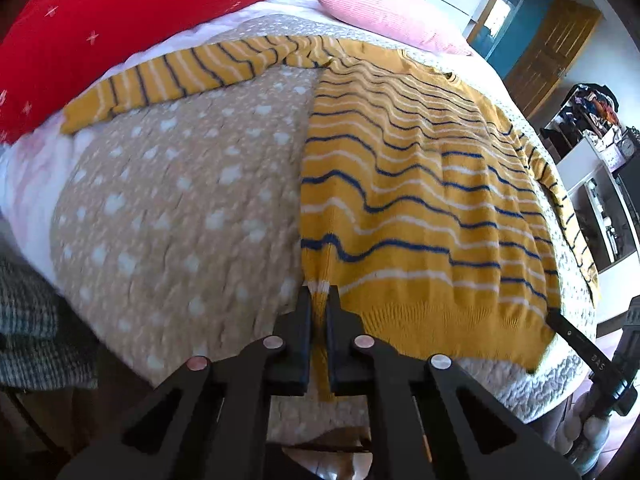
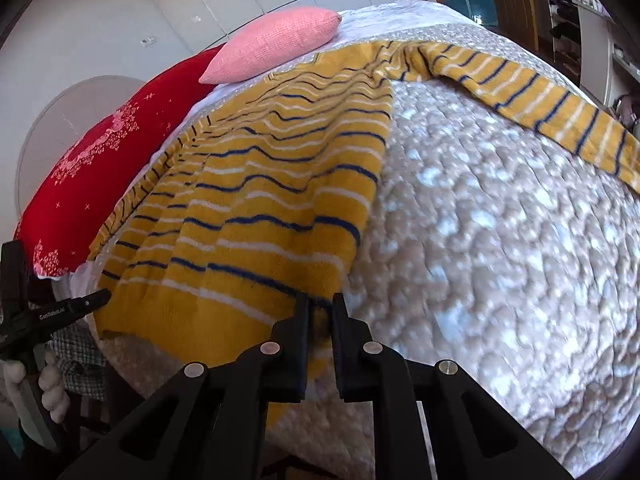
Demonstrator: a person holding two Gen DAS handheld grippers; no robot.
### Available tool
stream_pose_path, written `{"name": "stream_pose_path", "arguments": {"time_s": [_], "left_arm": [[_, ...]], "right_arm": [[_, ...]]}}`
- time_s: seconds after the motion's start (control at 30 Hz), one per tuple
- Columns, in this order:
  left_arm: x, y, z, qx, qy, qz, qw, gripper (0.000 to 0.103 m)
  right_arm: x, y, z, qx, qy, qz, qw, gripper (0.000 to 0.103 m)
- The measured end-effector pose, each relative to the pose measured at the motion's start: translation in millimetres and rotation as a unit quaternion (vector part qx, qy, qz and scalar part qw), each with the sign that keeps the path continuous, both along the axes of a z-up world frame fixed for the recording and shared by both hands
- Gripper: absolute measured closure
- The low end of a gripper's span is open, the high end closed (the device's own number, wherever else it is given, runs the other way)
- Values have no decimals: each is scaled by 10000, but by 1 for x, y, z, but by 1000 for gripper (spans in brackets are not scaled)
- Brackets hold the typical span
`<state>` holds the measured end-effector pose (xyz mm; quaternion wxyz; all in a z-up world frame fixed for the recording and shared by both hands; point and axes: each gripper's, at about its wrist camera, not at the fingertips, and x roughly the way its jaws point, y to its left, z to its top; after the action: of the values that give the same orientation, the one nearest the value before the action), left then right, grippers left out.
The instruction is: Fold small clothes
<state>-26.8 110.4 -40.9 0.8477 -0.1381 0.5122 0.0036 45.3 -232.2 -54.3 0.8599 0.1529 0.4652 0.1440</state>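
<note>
A yellow sweater [image 1: 420, 200] with navy and white stripes lies spread on the bed, sleeves out to both sides. My left gripper [image 1: 319, 300] is shut on the sweater's bottom hem at its left corner, with fabric pinched between the pads. In the right wrist view the same sweater [image 2: 260, 208] fills the left half, and my right gripper [image 2: 320, 308] is shut on the hem's right corner. The right gripper's finger [image 1: 576, 340] shows at the hem's far corner in the left wrist view. The left gripper [image 2: 80, 304], held by a hand, shows at the left edge of the right wrist view.
The bed carries a beige quilt with white stars [image 1: 180, 208]. A red pillow [image 1: 120, 20] and a pink pillow [image 1: 392, 12] lie at its head. White shelving [image 1: 600, 200] and a wooden door [image 1: 560, 40] stand to the right. A checked cloth [image 1: 32, 328] lies at the left edge.
</note>
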Motion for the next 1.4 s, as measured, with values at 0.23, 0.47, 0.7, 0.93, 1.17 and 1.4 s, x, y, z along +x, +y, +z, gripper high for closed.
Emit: {"name": "stream_pose_path", "arguments": {"time_s": [0.23,0.47,0.7,0.93,1.17,1.4], "left_arm": [[-24,18,16,-65,-370,94,9993,95],[-3,115,22,-50,-549,1362,9891,59],[57,228,-23,-1873,-419,2368,9524,59],[110,254,-36,-2044,-482,2575,9432,59],[148,272,-43,-1752,-276,2799,9435,99],[180,241,24,-899,-675,2340,9657,99]], "right_arm": [[-20,-4,0,-35,89,-30,9999,90],[-12,1,31,-315,-392,-121,9987,57],[17,42,31,-382,-357,130,9986,57],[34,61,22,-867,-254,297,9955,56],[65,85,29,-1096,-489,434,9918,56],[103,96,19,-893,-520,396,9939,56]]}}
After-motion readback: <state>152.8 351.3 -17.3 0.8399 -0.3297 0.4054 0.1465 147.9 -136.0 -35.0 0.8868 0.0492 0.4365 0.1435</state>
